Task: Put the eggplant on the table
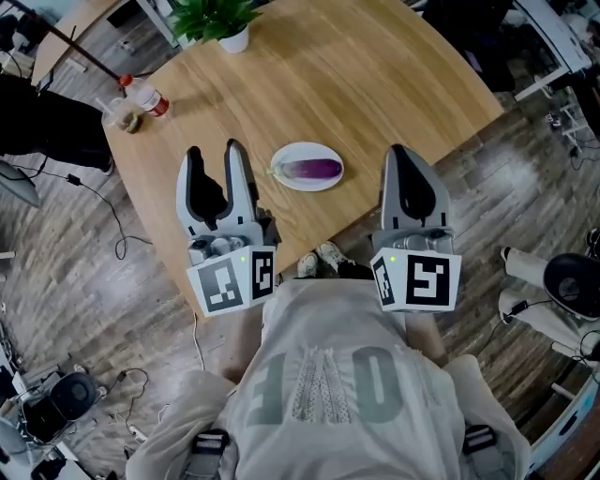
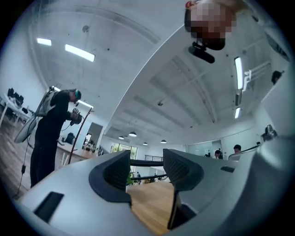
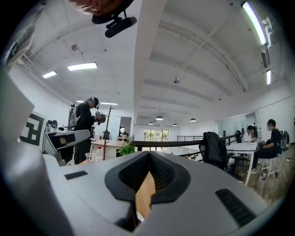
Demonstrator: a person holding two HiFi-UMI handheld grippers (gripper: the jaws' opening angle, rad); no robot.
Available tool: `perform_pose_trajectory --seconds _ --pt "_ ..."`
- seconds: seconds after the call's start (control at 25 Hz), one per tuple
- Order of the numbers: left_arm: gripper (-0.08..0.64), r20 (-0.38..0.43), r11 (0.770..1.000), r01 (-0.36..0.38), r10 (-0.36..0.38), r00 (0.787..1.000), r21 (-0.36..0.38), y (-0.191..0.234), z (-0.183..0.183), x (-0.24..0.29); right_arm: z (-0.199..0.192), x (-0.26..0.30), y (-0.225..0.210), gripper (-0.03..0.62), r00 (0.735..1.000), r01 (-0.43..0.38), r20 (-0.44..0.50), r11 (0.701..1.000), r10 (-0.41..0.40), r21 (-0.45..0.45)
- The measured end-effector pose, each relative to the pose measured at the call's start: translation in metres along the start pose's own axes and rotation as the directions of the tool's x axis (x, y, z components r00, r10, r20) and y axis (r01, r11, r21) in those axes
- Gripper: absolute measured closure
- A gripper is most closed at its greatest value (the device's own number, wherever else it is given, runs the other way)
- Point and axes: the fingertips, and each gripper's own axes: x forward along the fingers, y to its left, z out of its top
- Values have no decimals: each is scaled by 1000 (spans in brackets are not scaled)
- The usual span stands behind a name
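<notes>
Table [image 1: 375, 84]: a light wooden top with a rounded edge, on a wood-plank floor [image 1: 56, 262]; it carries every item listed below.
Person [image 1: 347, 375]: stands at the near edge in a pale top, holding one gripper in each hand.
Left gripper [image 1: 214, 150]: raised over the table's near left part; its jaws are spread wide with only bare tabletop showing in the gap – nothing is held.
Right gripper [image 1: 398, 150]: held at the table's near right edge; its jaws are pressed together at the tips and grip nothing (a thin strip of wood shows lower down between the pads).
Potted plant [image 1: 220, 19]: green leaves in a white pot, at the far side of the table.
Plate [image 1: 286, 178]: white and oval, on the table between the two grippers.
Eggplant [image 1: 314, 170]: purple, lying lengthwise on the plate – well apart from both sets of jaws.
Bottle [image 1: 145, 97]: clear with a red cap, near the far left edge.
Cup [image 1: 122, 114]: clear plastic, just beside the bottle.
</notes>
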Motion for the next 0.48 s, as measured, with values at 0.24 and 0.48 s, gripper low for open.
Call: perform_pose_trajectory --seconds 0.24,0.48 --pt "341 83 982 85 -101 991 169 -33 46 -3 17 5 20 574 997 -46 55 999 45 28" --pt "551 74 961 92 -115 991 259 -42 55 -5 20 7 38 574 993 -93 74 995 89 46"
